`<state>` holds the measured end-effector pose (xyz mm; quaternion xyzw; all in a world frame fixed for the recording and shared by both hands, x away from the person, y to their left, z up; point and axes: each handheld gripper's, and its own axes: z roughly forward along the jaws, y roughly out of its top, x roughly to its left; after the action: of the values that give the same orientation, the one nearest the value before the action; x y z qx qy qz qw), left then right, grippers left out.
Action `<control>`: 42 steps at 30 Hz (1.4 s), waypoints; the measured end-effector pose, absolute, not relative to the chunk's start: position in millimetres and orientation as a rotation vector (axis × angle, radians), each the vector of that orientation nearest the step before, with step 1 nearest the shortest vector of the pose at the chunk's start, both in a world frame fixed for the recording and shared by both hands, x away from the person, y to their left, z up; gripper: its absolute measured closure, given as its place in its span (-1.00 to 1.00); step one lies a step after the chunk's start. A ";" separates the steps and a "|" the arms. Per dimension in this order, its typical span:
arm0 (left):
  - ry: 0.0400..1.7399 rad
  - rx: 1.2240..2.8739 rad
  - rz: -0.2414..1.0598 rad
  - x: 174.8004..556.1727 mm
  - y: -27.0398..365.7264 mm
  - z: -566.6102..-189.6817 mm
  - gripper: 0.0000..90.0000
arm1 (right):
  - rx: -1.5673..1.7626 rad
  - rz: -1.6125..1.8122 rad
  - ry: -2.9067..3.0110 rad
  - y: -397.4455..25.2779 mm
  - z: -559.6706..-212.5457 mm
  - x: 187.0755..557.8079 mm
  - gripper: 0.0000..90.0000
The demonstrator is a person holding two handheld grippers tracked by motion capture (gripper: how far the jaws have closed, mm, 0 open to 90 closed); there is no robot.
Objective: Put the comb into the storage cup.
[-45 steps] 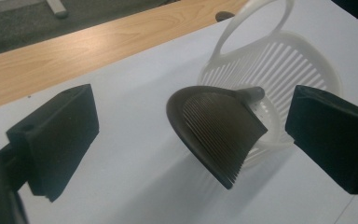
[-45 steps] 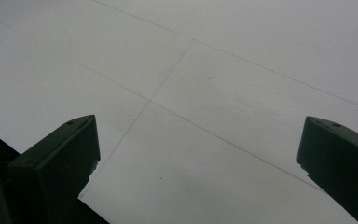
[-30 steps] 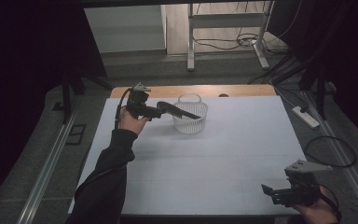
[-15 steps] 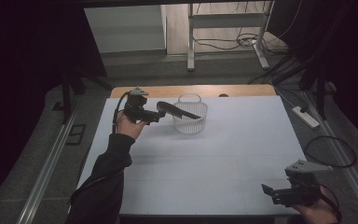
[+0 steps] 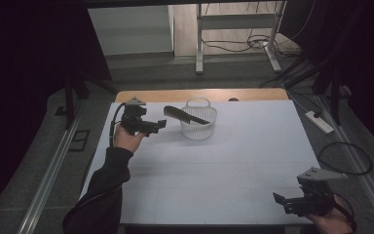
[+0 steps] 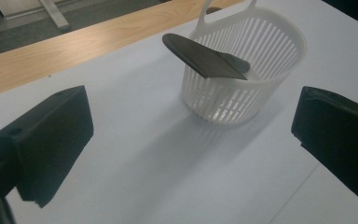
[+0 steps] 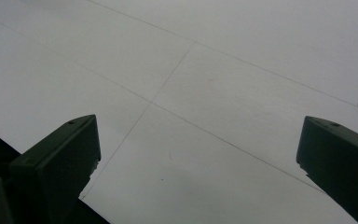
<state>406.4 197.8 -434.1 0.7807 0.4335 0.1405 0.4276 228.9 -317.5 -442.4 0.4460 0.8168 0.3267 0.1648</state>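
Left gripper (image 5: 159, 125) held apart, empty; comb (image 6: 200, 57) propped in basket (image 6: 279, 70) just ahead. Withdrawal is best kept clear of the rim.

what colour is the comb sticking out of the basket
Black, or very dark grey. The comb shows best in the left gripper view, propped in the white basket.
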 end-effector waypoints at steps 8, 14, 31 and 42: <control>1.069 1.924 0.338 396.3 202.0 -435.4 -1.00 | 1.269 0.923 2.326 -316.9 -442.5 229.0 -1.00; 1.045 1.916 0.311 388.1 201.3 -436.9 -1.00 | 1.265 0.913 2.329 -316.2 -442.7 228.9 -1.00; 1.029 1.928 0.313 366.0 203.3 -441.9 -1.00 | 1.252 0.912 2.335 -315.4 -442.6 228.4 -1.00; 1.048 1.938 0.311 357.4 206.6 -446.9 -1.00 | 1.245 0.911 2.334 -315.4 -442.5 227.7 -1.00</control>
<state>357.4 206.6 -446.9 0.7810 0.4226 0.1254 0.4425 227.7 -315.4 -442.5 0.4385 0.8219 0.3208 0.1710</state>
